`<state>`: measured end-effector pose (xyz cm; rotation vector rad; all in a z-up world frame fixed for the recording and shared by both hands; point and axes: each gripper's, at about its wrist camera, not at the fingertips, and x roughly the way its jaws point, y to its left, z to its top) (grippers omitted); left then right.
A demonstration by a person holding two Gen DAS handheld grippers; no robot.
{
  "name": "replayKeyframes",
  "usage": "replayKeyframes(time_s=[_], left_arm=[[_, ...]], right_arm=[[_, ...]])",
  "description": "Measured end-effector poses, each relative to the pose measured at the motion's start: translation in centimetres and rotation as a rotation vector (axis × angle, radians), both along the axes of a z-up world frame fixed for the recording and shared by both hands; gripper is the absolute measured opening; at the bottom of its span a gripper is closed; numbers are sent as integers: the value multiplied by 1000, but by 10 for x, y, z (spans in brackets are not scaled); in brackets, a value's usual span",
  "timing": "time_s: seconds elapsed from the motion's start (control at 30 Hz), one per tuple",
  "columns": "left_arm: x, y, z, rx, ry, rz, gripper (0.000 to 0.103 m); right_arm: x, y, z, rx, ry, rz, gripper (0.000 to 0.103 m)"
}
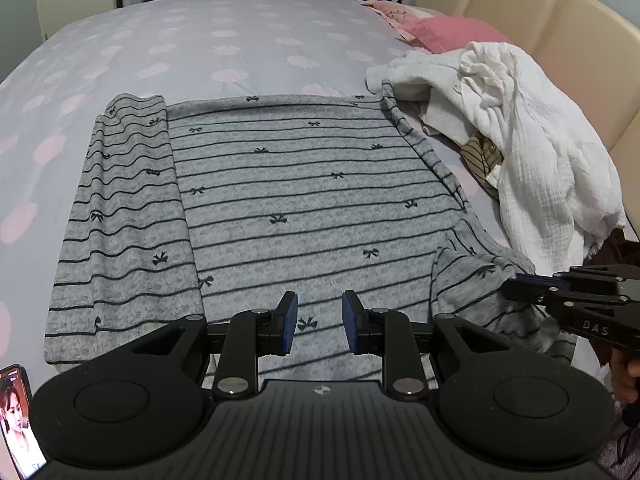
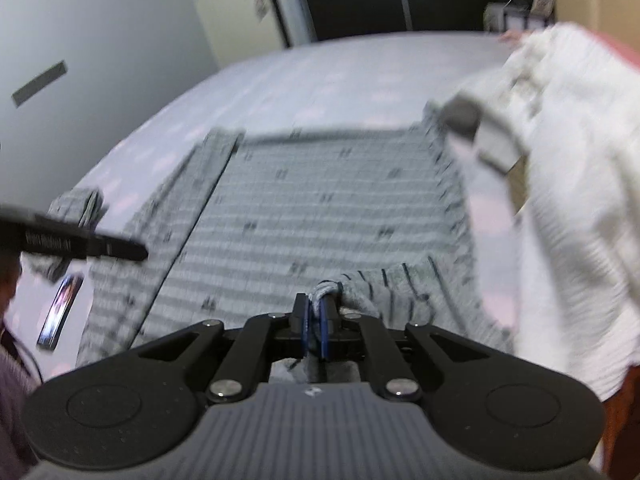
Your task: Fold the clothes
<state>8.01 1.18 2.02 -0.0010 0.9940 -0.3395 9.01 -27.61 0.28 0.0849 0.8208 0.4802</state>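
Observation:
A grey shirt with thin black stripes and small bows (image 1: 288,200) lies flat on the bed, its left side folded inward. My left gripper (image 1: 319,322) is open and empty just above the shirt's near hem. My right gripper (image 2: 317,322) is shut on a bunched fold of the shirt's right sleeve (image 2: 360,292), and also shows in the left wrist view (image 1: 516,282) at the shirt's right edge. The shirt also shows in the blurred right wrist view (image 2: 320,208), with the left gripper's fingers (image 2: 120,250) at its left side.
A pile of white clothes (image 1: 520,128) lies right of the shirt, with pink pillows (image 1: 440,32) and a beige headboard (image 1: 540,8) behind. A phone (image 1: 18,420) lies at the near left. The lilac bedsheet (image 1: 200,32) stretches beyond the shirt.

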Motion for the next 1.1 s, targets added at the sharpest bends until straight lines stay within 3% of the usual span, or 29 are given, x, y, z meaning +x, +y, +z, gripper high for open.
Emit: replayKeyframes(time_s=[0.1,0.17,0.37,0.47,0.57,0.63,0.67,0.7,0.87,1.1], left_arm=[[-2,-4,-2,5,11,-20,22],[-3,-8,-3,7,18,-32,22],[0,-25,-4,0,18,-68,22],[3,-33,-6,-1,22,-86,22],[5,-38,-6,-4,23,-94,22],[6,-38,-6,-8,23,-95,22],[6,-39,-6,-10,24,-95,22],[7,-39,-6,-16,25,-95,22],[7,-38,-4,-40,26,-94,22],[8,-25,1,-73,23,-52,22]], right_arm=[[-7,-1,-6,-3,24,12,17],[-9,-6,-4,3,18,0,45],[2,-44,8,51,9,-163,47],[27,-70,-11,15,74,-319,47],[47,-85,-37,-4,163,-391,47],[55,-86,-53,-5,216,-397,43],[56,-85,-57,-8,223,-397,21],[56,-85,-56,-7,217,-395,12],[43,-73,-27,43,149,-348,6],[8,-8,3,145,86,-42,6]])
